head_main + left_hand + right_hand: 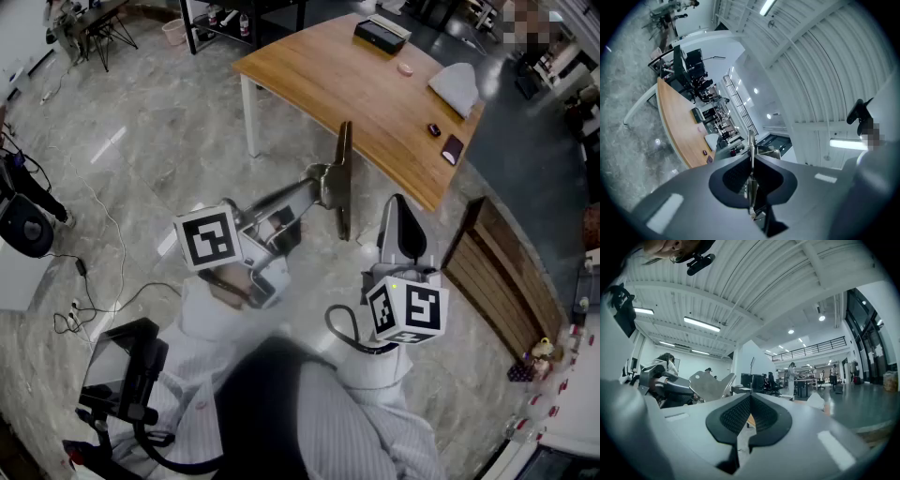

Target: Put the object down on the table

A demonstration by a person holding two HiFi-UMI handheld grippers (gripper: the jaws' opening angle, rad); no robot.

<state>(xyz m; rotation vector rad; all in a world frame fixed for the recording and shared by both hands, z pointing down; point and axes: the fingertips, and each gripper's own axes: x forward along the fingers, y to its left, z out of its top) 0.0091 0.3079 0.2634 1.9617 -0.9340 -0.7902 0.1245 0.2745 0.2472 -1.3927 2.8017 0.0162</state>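
Observation:
My left gripper (325,187) is shut on a thin flat grey metal plate (345,173), held upright and edge-on above the floor, just short of the wooden table's (347,84) near edge. In the left gripper view the plate's edge (750,140) rises from between the closed jaws of the left gripper (751,164), with the table (677,122) ahead to the left. In the right gripper view the plate (710,385) shows broadside at the left. The right gripper (401,217) hangs beside it over the floor. The right gripper (751,399) is shut, with nothing between its jaws.
On the table lie a black box (380,36), a small pink thing (405,67), a white cloth bundle (457,86) and two small dark items (452,150). A slatted wooden panel (497,272) stands at the right. Cables (84,281) trail on the floor at the left.

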